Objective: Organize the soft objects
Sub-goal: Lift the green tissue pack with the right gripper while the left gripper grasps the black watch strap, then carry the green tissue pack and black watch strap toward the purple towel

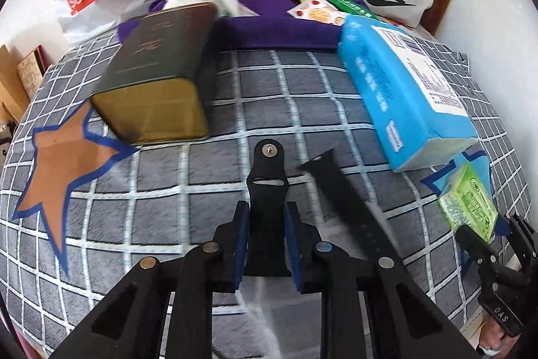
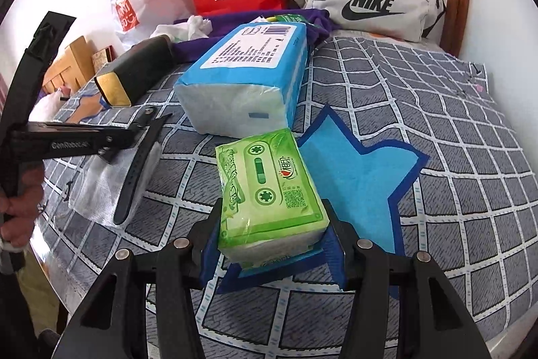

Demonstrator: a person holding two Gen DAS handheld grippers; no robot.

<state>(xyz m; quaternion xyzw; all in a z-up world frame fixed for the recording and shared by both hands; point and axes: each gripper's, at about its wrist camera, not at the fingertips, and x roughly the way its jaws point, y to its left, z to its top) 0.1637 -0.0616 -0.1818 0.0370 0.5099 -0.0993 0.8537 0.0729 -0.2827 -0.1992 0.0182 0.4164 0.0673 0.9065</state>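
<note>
Straps (image 1: 267, 170) sit clamped in the left gripper (image 1: 267, 224), likely to lift them off the checked cover (image 1: 269, 90). The right gripper (image 2: 274, 244) pinches the green tissue pack (image 2: 269, 187) over the blue star (image 2: 363, 170), seemingly its sorting spot.

Black watch strap (image 1: 267, 170) flat on checked cloth; green tissue pack (image 2: 269, 187) over blue star.
</note>
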